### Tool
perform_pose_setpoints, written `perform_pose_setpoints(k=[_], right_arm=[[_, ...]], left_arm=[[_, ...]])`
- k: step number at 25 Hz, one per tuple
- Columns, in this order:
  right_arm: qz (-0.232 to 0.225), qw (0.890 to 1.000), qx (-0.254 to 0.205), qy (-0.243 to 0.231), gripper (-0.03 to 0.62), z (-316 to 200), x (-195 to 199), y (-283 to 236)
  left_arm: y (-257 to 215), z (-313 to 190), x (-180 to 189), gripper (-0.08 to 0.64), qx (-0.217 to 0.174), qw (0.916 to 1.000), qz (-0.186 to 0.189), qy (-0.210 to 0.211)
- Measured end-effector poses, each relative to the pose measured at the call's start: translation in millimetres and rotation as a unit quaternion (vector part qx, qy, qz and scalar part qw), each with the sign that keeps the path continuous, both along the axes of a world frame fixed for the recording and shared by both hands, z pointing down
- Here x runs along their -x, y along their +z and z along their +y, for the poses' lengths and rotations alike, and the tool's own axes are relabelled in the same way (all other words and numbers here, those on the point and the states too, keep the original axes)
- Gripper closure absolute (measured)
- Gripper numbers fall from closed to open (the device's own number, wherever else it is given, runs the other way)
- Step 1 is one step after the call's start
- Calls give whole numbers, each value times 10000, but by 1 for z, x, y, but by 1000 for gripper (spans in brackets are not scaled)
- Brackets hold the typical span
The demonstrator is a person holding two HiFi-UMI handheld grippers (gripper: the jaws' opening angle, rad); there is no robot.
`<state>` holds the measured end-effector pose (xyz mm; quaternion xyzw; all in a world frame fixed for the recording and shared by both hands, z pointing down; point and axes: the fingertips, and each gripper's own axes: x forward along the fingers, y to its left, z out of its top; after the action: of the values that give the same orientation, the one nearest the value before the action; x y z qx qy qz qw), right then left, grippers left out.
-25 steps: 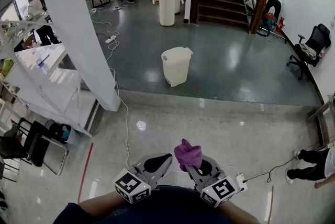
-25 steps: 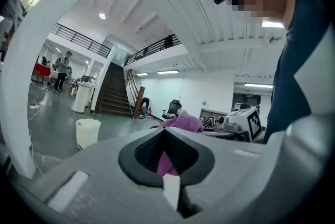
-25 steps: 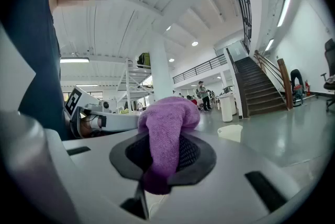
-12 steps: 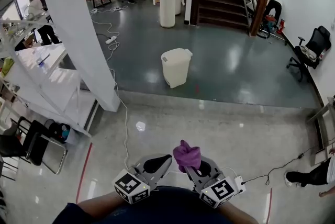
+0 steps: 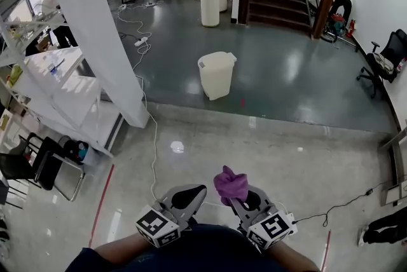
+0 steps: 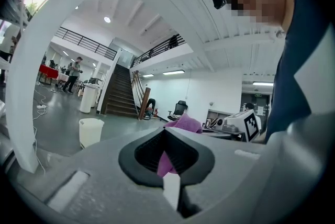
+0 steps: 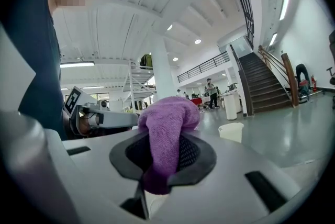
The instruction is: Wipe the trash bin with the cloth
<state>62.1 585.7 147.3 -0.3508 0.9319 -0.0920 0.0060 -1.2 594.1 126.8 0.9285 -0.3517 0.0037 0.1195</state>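
Clearly the wiping has not begun: the trash bin (image 5: 216, 75) stands on the dark floor well ahead of both tools, lid on, out of reach. The right hand-held gripper (image 5: 240, 193) is clamped on the purple cloth (image 5: 230, 183), which bunches up above its jaws and hangs a little below them, probably so that a soft wad leads when it meets the bin. Just to its left, the left hand-held gripper (image 5: 186, 196) has its jaws drawn together on nothing, perhaps free to steady the bin. Both are carried low, close to the person's body, which suits walking over.
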Motion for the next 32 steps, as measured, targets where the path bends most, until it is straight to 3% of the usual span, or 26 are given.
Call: perform_pose_setpoints(k=[8,15,24,32], right_arm=[[112,9999,41,119,518,-31,-41,5],[284,9994,-83,177,518,-101,-37,19],[281,9992,-73,288,518,-246,14,19],[230,9966,278,737,518,-394,62,15]], left_arm=[[-2,-34,-32,569,-95,9999,7,39],[11,-110,-32,569,-243,9995,72,162],[9,-273,16,569,-371,9986,104,372],[4,-418,70,569,-306,9972,113,671]])
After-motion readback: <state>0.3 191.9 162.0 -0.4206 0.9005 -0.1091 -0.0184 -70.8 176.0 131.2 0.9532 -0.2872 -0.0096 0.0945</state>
